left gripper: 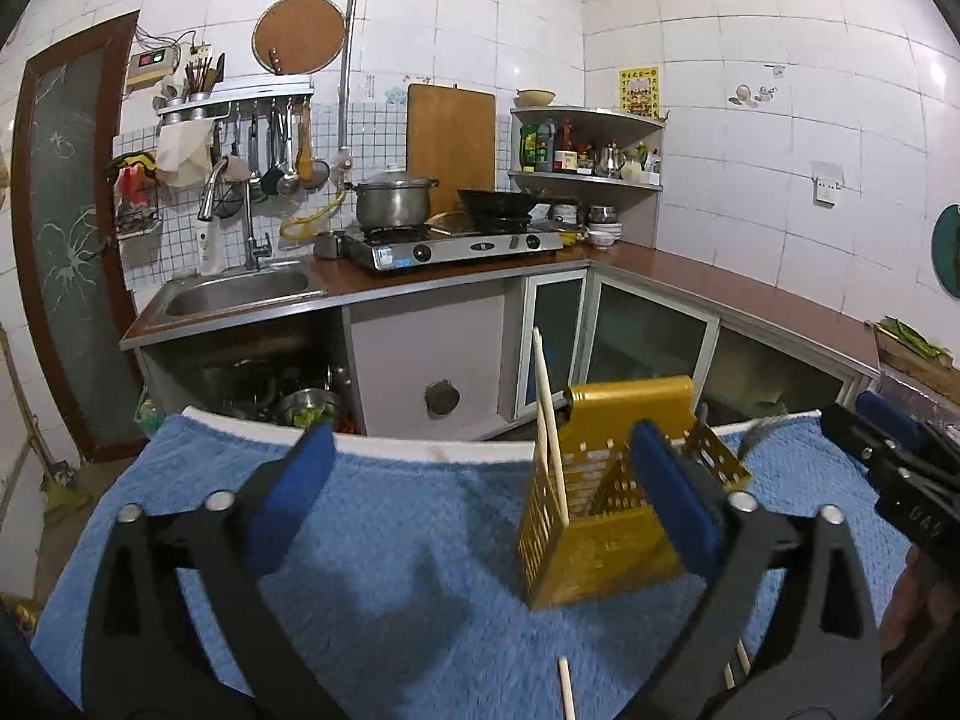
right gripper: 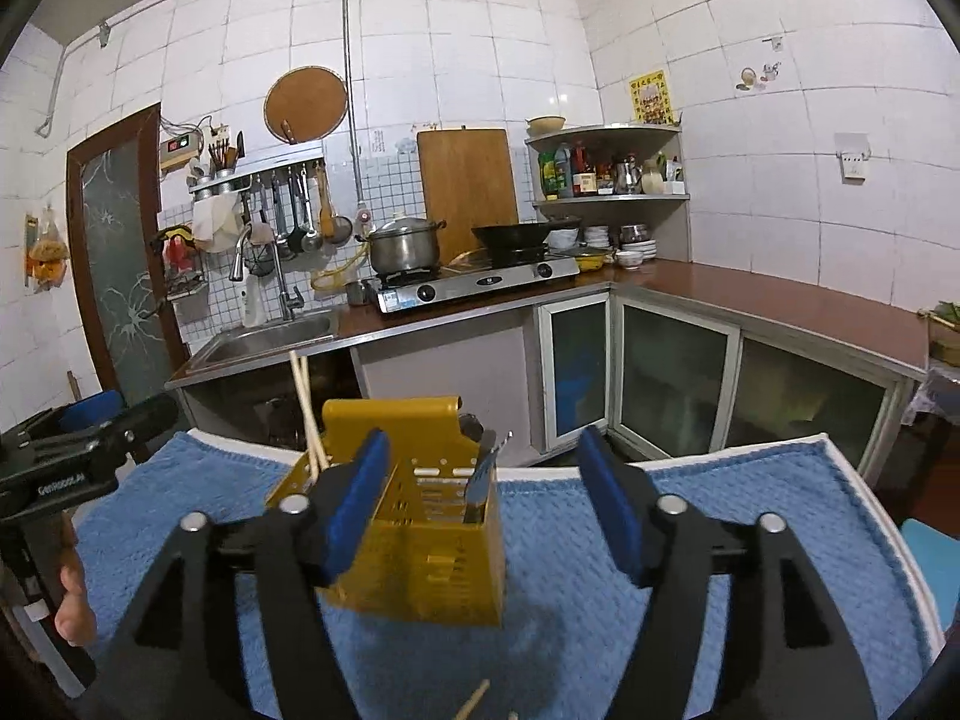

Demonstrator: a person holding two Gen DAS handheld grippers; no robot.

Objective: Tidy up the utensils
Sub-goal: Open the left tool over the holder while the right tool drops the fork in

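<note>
While the yellow caddy (left gripper: 600, 516) stood upright on the blue towel (left gripper: 384, 540) covering the desk, two pale chopsticks (right gripper: 306, 414) leaned out of its left compartment and a dark-handled utensil (right gripper: 480, 474) stood in its right one. Another chopstick (left gripper: 566, 687) lay loose on the towel just in front of the caddy, and a second one (left gripper: 737, 663) showed beside it. The left claw (left gripper: 480, 516) hung above the towel with its blue pads wide apart, gripping nothing, the caddy just behind its right finger (left gripper: 672, 504). The right claw (right gripper: 486, 516) was likewise spread and empty, its left finger (right gripper: 354, 504) in front of the caddy's near corner; whether it touched, I could not tell. Beyond the desk ran a kitchen counter with a sink (left gripper: 240, 291), a stove (left gripper: 456, 246) and a pot (left gripper: 393, 201).
</note>
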